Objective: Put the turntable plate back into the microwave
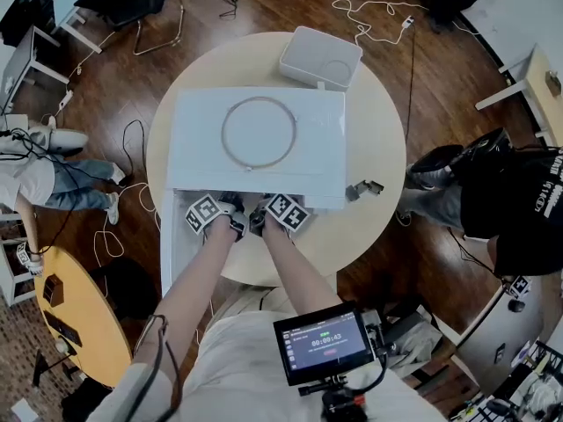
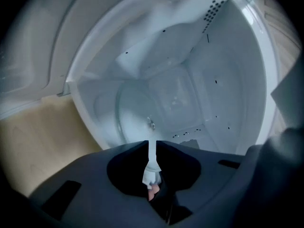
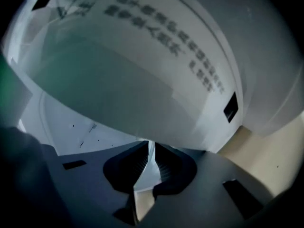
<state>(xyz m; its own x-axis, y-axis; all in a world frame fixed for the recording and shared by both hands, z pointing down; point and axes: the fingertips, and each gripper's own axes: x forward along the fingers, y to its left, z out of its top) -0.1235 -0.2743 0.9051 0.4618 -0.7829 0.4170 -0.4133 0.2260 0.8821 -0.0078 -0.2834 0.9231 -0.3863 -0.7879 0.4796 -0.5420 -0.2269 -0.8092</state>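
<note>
The white microwave (image 1: 257, 152) stands on a round table, its door (image 1: 167, 253) swung open to the left. A clear round turntable plate (image 1: 259, 133), of which little more than the rim shows, lies on the microwave's top. Both grippers are at the open front, side by side. My left gripper (image 2: 151, 144) points into the cavity (image 2: 190, 94), just short of the hub (image 2: 151, 123) in the round floor; its jaws stand almost together, with only a thin pale slit between. My right gripper (image 3: 151, 148) is shut, empty, under a white printed panel (image 3: 156, 46).
A white box (image 1: 320, 57) sits behind the microwave on the round beige table (image 1: 369, 174). A small dark clip (image 1: 364, 189) lies right of the microwave. People sit at both sides, and cables run over the wooden floor.
</note>
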